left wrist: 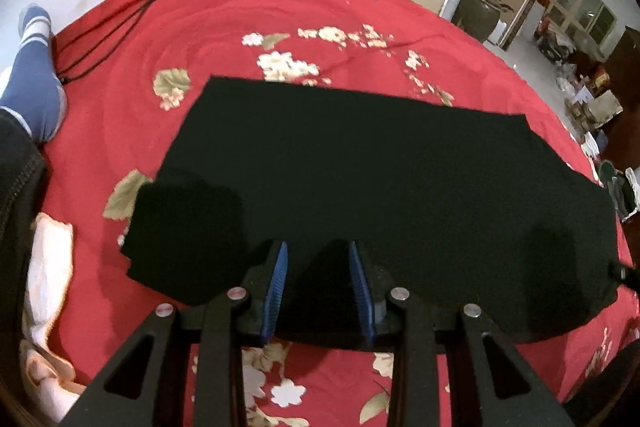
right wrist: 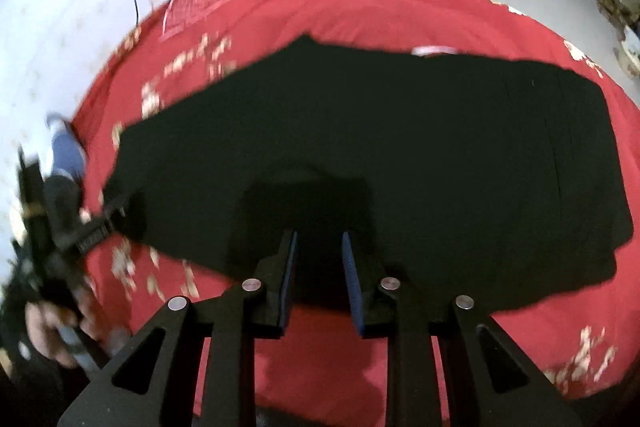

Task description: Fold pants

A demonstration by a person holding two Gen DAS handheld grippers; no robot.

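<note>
Black pants (left wrist: pixel 360 167) lie flat and folded lengthwise on a red floral bedspread (left wrist: pixel 160 39). My left gripper (left wrist: pixel 318 251) is open just above the pants' near edge, with nothing between its blue pads. In the right wrist view the pants (right wrist: pixel 400 131) fill the middle. My right gripper (right wrist: pixel 319 239) is open over their near edge, empty. The left gripper (right wrist: pixel 96 227) also shows at the far left of that view, blurred, by the pants' left end.
A person's foot in a blue sock (left wrist: pixel 36 83) rests at the bed's left edge. Black cables (left wrist: pixel 120 15) run over the bedspread's far left. A pale cloth (left wrist: pixel 48 287) lies near left. A large jar (left wrist: pixel 478 13) and boxes stand on the floor beyond.
</note>
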